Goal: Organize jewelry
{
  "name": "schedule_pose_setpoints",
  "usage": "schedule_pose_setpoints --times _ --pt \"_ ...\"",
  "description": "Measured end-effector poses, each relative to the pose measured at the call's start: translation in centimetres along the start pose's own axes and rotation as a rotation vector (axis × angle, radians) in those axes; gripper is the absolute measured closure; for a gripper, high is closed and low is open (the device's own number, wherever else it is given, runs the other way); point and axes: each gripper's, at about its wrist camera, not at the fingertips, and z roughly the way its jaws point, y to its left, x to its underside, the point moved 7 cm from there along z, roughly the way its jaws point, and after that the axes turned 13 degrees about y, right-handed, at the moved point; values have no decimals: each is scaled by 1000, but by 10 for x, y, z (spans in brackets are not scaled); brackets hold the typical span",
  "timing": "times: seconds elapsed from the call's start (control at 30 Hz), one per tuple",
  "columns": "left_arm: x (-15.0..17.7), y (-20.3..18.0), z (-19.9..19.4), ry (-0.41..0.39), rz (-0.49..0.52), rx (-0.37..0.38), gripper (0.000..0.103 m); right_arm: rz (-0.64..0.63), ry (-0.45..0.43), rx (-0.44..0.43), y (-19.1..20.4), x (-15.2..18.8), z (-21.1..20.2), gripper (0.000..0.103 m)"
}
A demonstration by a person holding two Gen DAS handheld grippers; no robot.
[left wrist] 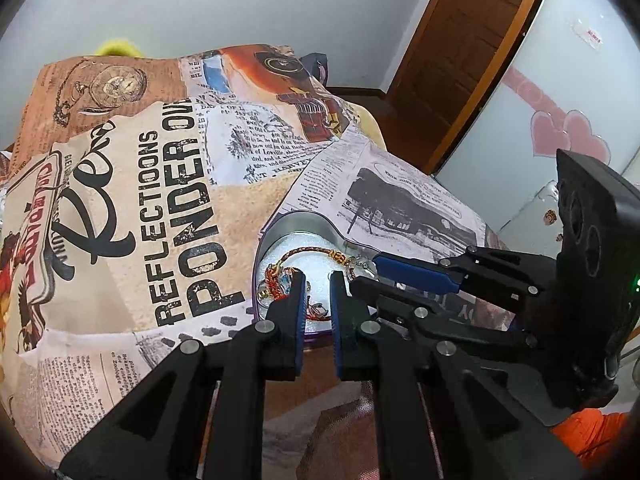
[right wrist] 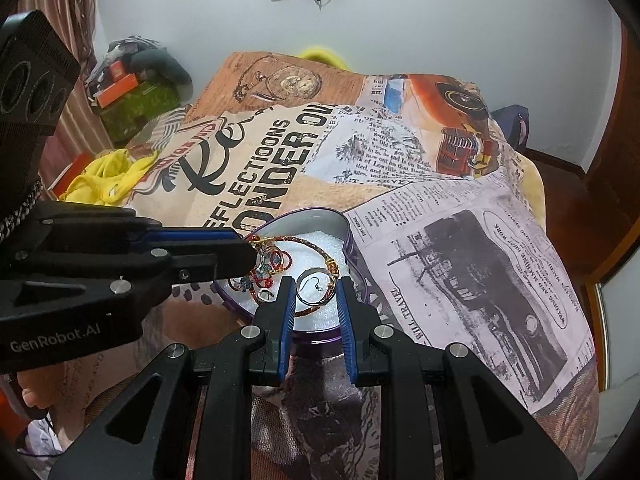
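A purple heart-shaped tin (left wrist: 294, 222) (right wrist: 320, 218) with white foam lining sits on the printed blanket. It holds a red-gold braided bracelet (left wrist: 308, 253) (right wrist: 316, 240), a silver ring (right wrist: 315, 289), an earring hook and a tangle of small charms (left wrist: 276, 280) (right wrist: 266, 266). My left gripper (left wrist: 318, 280) is open, its tips over the tin's near edge beside the charms; in the right wrist view (right wrist: 240, 254) it reaches in from the left. My right gripper (right wrist: 314, 288) is open, its fingers on either side of the silver ring; in the left wrist view (left wrist: 366, 276) it reaches in from the right.
The newspaper-print blanket (left wrist: 180, 184) (right wrist: 460, 240) covers the bed. Yellow cloth (right wrist: 104, 180) and a pile of boxes and clothes (right wrist: 136, 88) lie at the far left. A wooden door (left wrist: 472, 52) and a white cabinet with pink hearts (left wrist: 560, 136) stand to the right.
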Motion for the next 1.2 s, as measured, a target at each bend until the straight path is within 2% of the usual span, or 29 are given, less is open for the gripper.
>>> schedule_pose_setpoints --times 0.3,0.5,0.73,1.0,1.2 --pt "1 3 -10 -18 -12 -18 94 -11 18 -2 4 0 3 84" --pt "4 8 -19 -33 -29 -38 92 -15 16 0 7 1 0 71" --pt "9 4 -41 -73 -31 -71 92 -9 -20 17 8 0 -21 70" --pt "21 -20 -99 -182 2 -115 89 14 -138 55 12 -4 -82 70" --pt "32 -47 -169 -341 36 -168 88 19 -319 116 23 -2 -164 70"
